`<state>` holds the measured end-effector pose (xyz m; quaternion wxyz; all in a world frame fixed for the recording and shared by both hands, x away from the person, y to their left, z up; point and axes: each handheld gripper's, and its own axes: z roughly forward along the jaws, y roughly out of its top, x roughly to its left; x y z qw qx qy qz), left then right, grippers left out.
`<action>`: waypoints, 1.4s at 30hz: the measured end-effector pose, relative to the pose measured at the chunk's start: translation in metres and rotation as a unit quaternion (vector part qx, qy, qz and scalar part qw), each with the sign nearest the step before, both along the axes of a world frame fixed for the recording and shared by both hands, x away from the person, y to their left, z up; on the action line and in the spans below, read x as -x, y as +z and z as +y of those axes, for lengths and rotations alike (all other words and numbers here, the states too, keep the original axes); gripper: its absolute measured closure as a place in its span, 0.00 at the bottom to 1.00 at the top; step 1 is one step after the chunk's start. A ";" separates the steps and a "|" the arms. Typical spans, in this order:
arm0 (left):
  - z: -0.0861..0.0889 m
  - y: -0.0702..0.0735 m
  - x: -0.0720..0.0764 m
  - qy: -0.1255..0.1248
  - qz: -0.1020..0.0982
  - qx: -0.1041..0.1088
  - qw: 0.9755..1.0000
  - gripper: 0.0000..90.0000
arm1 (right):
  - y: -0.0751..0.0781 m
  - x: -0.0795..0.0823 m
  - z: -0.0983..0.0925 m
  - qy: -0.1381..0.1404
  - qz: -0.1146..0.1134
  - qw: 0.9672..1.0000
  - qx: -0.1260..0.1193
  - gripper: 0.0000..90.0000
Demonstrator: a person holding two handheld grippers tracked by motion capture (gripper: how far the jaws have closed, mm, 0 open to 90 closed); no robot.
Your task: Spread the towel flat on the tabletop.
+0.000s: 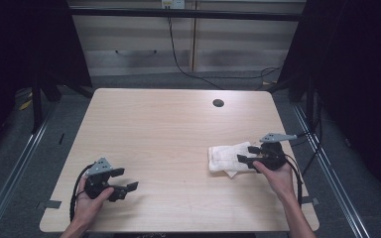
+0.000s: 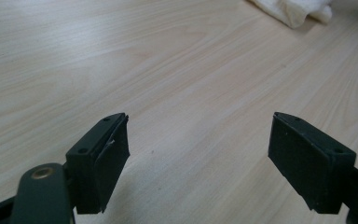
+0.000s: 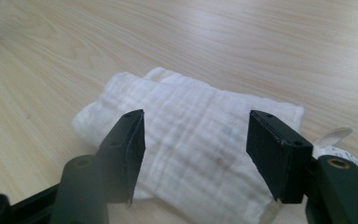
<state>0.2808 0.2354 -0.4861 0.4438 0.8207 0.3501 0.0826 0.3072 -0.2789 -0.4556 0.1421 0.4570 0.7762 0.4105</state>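
Observation:
A folded white cloth (image 1: 224, 157) lies on the right part of the wooden table (image 1: 168, 134). My right gripper (image 1: 246, 154) hovers at the cloth's right end with its jaws wide apart. In the right gripper view the cloth (image 3: 191, 144) lies flat under and between the black fingers (image 3: 129, 154), and nothing is pinched. My left gripper (image 1: 128, 179) rests near the table's front left, held by a hand, open. Between its spread jaws in the left gripper view (image 2: 198, 158) there is bare wood, and a corner of the cloth (image 2: 294, 10) shows far off at the top right.
A round cable hole (image 1: 218, 103) sits near the table's far edge. Pale cabinets (image 1: 188, 39) with a hanging black cable stand behind the table. Dark floor and metal rails run along both sides.

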 end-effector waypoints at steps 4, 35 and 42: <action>-0.006 0.001 -0.002 -0.006 0.002 -0.012 1.000 0.23 | -0.011 -0.018 0.000 0.009 0.015 1.000 0.001 0.36; -0.034 0.000 0.002 -0.060 -0.003 0.014 0.998 0.22 | -0.038 -0.013 0.037 0.048 0.061 0.996 0.048 0.84; -0.031 -0.001 -0.001 -0.041 0.004 0.017 0.999 0.22 | -0.039 -0.006 0.048 0.059 0.060 0.996 0.043 0.84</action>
